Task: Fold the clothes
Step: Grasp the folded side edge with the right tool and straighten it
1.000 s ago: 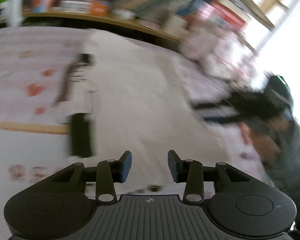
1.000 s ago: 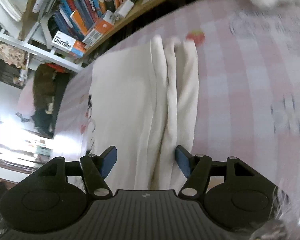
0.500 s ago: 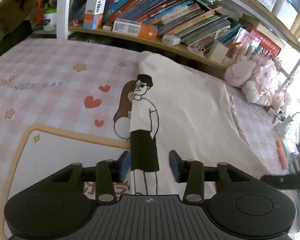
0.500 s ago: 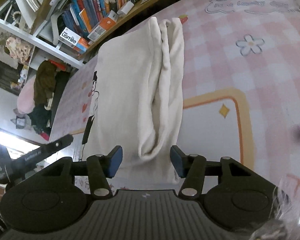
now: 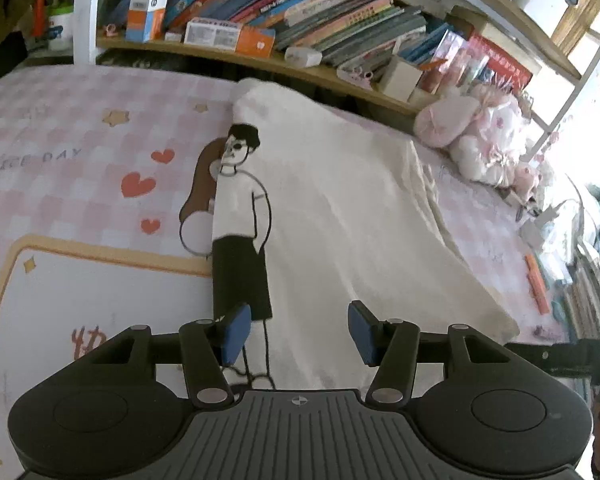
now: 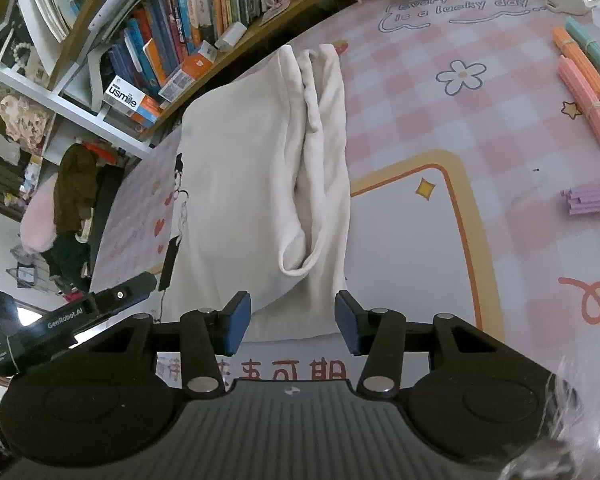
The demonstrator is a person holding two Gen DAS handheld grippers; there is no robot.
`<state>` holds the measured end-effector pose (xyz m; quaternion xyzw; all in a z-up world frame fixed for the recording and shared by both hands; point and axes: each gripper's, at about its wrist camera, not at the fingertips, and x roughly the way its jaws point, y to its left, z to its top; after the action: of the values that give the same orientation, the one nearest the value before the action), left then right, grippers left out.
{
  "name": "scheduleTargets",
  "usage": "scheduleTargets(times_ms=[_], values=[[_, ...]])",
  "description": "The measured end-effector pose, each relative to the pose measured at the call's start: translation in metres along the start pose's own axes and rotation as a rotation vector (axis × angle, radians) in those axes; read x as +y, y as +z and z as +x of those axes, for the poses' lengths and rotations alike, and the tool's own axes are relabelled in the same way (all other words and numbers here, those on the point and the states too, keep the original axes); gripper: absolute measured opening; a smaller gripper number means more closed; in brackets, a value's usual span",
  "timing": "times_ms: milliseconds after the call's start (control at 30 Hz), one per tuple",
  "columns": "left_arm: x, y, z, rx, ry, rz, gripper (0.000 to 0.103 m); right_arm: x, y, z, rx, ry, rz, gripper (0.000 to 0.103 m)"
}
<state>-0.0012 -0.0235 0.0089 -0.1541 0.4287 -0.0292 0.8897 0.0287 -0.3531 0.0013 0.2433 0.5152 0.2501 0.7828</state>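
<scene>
A cream T-shirt [image 5: 340,216] with a cartoon figure print lies folded lengthwise on the pink checked mat [image 5: 80,152]. In the right wrist view the T-shirt [image 6: 240,184] has a sleeve [image 6: 324,160] folded back along its right side. My left gripper [image 5: 299,334] hovers open over the near hem, beside the printed legs, with nothing pinched. My right gripper [image 6: 293,326] hangs just above the near hem. Its jaws are closing, and the pads stand clear of the cloth. The left gripper [image 6: 100,304] shows at the shirt's left corner in the right wrist view.
A bookshelf [image 5: 300,8] runs along the far edge of the mat. Pink plush toys [image 5: 468,132] sit at the back right. Bundles of coloured sticks [image 6: 584,92] and a purple bundle [image 6: 590,198] lie right of the shirt.
The right gripper has drawn back along the shirt to its near hem, and its jaws have narrowed. The left view has swung and steadied on the printed side, with its jaws wider.
</scene>
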Motion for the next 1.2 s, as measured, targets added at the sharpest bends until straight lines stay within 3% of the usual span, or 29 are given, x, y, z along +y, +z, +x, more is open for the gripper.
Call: scheduleTargets(times_ms=[400,467,500,600,667,733,867,1000,1067,1100,1133,1200], values=[[-0.005,-0.005,-0.004,-0.004,0.039,0.039,0.055,0.013,0.006,0.000,-0.069,-0.026,-0.023,0.043],[-0.004,-0.005,-0.007,-0.013,0.030,0.032,0.055,0.017,0.013,0.006,-0.062,-0.024,-0.013,0.014],[-0.003,-0.005,-0.010,-0.019,0.018,0.027,0.055,0.019,0.017,0.010,-0.053,-0.033,-0.009,0.009],[-0.011,-0.007,-0.021,-0.027,-0.077,0.104,0.055,0.029,0.027,0.012,-0.049,-0.008,0.006,0.007],[-0.027,-0.015,-0.025,-0.032,-0.031,0.233,0.062,0.038,0.032,0.003,-0.070,0.085,0.045,0.007],[-0.042,-0.028,-0.022,-0.056,0.069,0.344,0.079,0.049,0.036,-0.008,-0.108,0.163,0.057,0.007],[-0.058,-0.048,-0.014,-0.090,0.234,0.476,0.080,0.069,0.045,-0.021,-0.155,0.252,0.064,0.006],[-0.053,-0.055,-0.002,-0.071,0.294,0.504,0.079,0.080,0.049,-0.025,-0.163,0.283,0.062,0.006],[-0.046,-0.056,0.003,-0.064,0.328,0.492,0.059,0.083,0.049,-0.027,-0.166,0.283,0.053,0.006],[-0.041,-0.055,0.005,-0.050,0.354,0.480,0.035,0.082,0.048,-0.029,-0.166,0.279,0.053,0.006],[-0.035,-0.054,0.005,-0.037,0.375,0.464,0.024,0.081,0.046,-0.032,-0.166,0.276,0.054,0.006],[-0.022,-0.051,-0.005,-0.051,0.356,0.416,0.022,0.071,0.040,-0.040,-0.155,0.255,0.066,0.006]])
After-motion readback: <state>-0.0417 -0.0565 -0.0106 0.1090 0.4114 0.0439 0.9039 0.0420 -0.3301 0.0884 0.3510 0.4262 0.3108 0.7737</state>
